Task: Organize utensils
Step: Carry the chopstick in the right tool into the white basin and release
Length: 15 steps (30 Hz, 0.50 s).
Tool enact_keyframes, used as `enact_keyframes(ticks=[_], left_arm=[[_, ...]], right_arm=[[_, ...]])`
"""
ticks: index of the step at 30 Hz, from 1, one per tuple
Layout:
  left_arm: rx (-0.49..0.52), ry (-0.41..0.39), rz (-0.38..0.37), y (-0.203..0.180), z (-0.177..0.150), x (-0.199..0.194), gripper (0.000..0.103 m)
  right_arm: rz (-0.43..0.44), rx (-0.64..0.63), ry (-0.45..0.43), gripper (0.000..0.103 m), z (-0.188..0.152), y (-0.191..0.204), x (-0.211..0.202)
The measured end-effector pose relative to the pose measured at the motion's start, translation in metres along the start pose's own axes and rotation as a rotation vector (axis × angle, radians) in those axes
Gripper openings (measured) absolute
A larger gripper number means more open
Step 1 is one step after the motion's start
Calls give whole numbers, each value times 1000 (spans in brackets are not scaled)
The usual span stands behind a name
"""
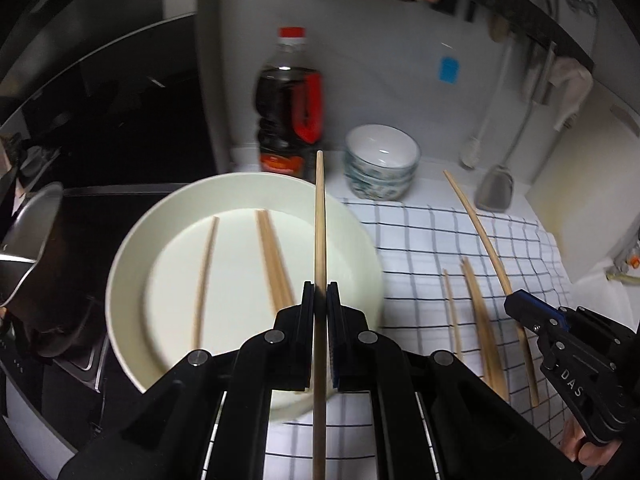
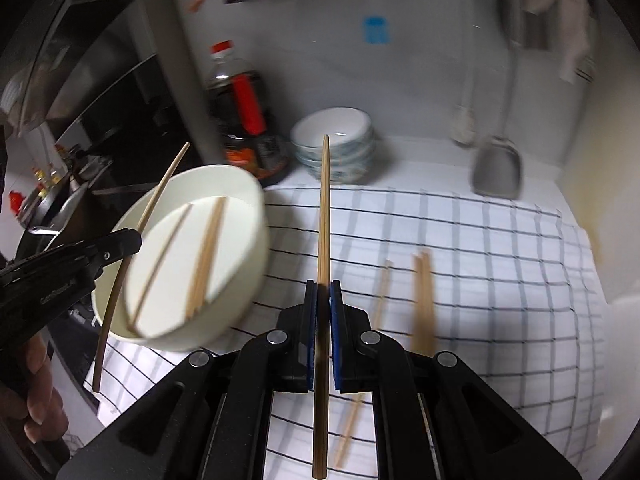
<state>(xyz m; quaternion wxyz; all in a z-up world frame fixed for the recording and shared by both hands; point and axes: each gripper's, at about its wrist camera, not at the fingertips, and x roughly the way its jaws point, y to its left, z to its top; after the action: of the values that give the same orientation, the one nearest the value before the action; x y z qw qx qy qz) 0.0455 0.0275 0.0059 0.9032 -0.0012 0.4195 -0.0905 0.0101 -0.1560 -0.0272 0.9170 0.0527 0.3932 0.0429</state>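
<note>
Two handheld grippers each carry a single bamboo chopstick above a kitchen counter spread with a checked cloth (image 1: 440,240). The left gripper (image 1: 320,292) has its jaws pressed together on one chopstick (image 1: 319,216); the right gripper (image 2: 323,292) pinches another (image 2: 324,208) the same way, both sticks pointing toward the back wall.

The white bowl (image 1: 132,240) sits at the cloth's left edge, overhanging the stove side, and appears to be the collecting place. To finish the step well, each stick should probably be lowered tip-first over the rim and laid alongside those already inside before the jaws let go, so it does not bounce out.

Counted: three chopsticks in the bowl (image 1: 272,256), three loose on the cloth (image 2: 424,296) near its front edge, two held. One stack of patterned bowls (image 1: 380,164) and one soy sauce bottle (image 1: 290,108) stand at the back edge.
</note>
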Motion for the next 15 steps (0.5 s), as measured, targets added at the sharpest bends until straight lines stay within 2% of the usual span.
enact_keyframes(ticks=[10, 15], left_arm=[[-76, 7, 55, 78, 5, 13, 7], [-93, 25, 62, 102, 4, 27, 7]], right_arm=[[76, -66, 18, 6, 26, 78, 39], [114, -67, 47, 6, 37, 108, 65]])
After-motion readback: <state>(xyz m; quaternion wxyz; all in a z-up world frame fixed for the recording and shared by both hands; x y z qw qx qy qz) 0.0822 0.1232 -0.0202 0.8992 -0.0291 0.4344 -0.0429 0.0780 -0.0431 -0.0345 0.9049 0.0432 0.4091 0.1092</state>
